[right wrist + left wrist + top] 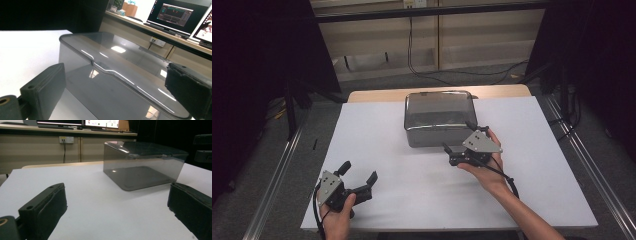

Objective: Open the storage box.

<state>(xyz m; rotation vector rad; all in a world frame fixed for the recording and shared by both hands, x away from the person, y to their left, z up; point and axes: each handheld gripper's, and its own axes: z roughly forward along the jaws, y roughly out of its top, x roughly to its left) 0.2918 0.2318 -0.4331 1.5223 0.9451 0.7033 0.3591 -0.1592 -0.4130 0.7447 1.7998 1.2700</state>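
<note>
Surroundings beyond my table

White table top (387,150); wall socket (66,139) with black cable (410,45); 2 lit monitors (172,16) on the wooden counter (140,23).

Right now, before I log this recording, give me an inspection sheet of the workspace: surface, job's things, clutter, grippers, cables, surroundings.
Surface: white board on a wooden table, bare apart from the box.
Job's things: smoky transparent box with its lid shut, at the far middle of the board; it looks empty.
Clutter: nothing seen.
Grippers: left gripper open, near the front left edge, apart from the box; right gripper open, its jaws either side of the box's front right part, contact not clear.
Cables: black cable trails from the right gripper; wall cable hangs behind the table.
Surroundings: monitors on a desk, dark curtains at both sides.
</note>
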